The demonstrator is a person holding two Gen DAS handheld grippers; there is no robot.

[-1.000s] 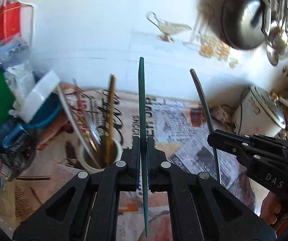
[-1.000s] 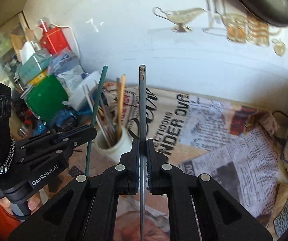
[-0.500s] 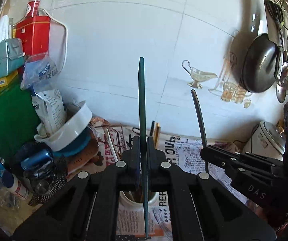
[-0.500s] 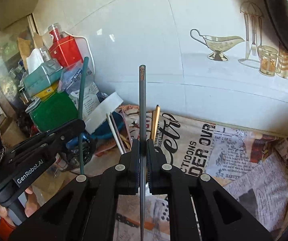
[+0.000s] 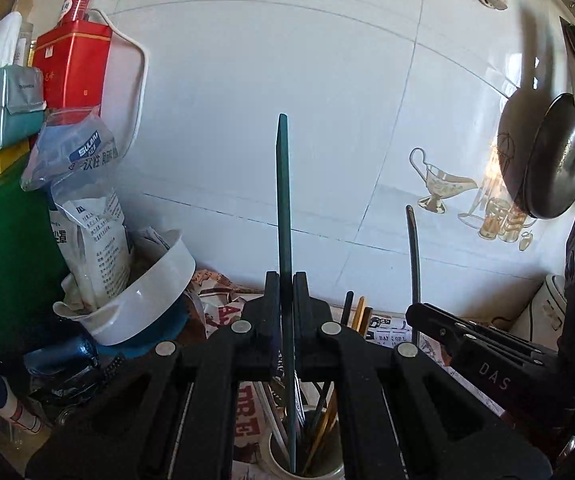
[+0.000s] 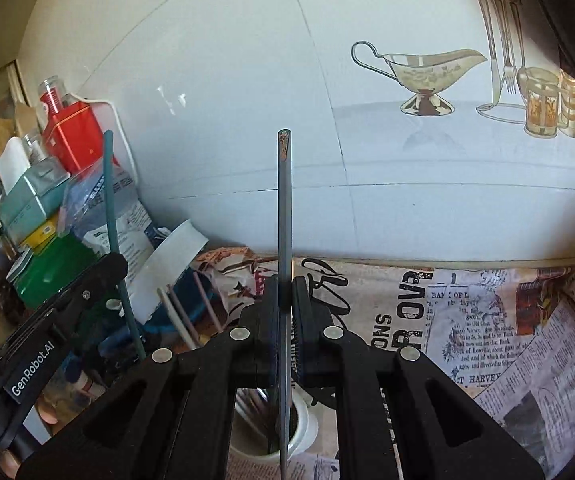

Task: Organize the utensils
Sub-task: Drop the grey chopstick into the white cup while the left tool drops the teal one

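My left gripper is shut on a dark green chopstick held upright, its lower end down inside a white utensil cup with several other chopsticks. My right gripper is shut on a grey chopstick, also upright, whose lower end hangs over the white cup below the jaws. The right gripper with its grey chopstick shows at the right of the left wrist view. At the left of the right wrist view is the left gripper with the green chopstick.
A tiled wall stands close behind. Newspaper covers the counter. At the left are a red tin, packets, a green box and a white bowl. A dark pan hangs at the right, with a white cooker below it.
Both grippers have moved forward toward the wall and over the cup, tilting up so more wall shows. The cup has slid from mid-frame to under the jaws. Both grips are unchanged.
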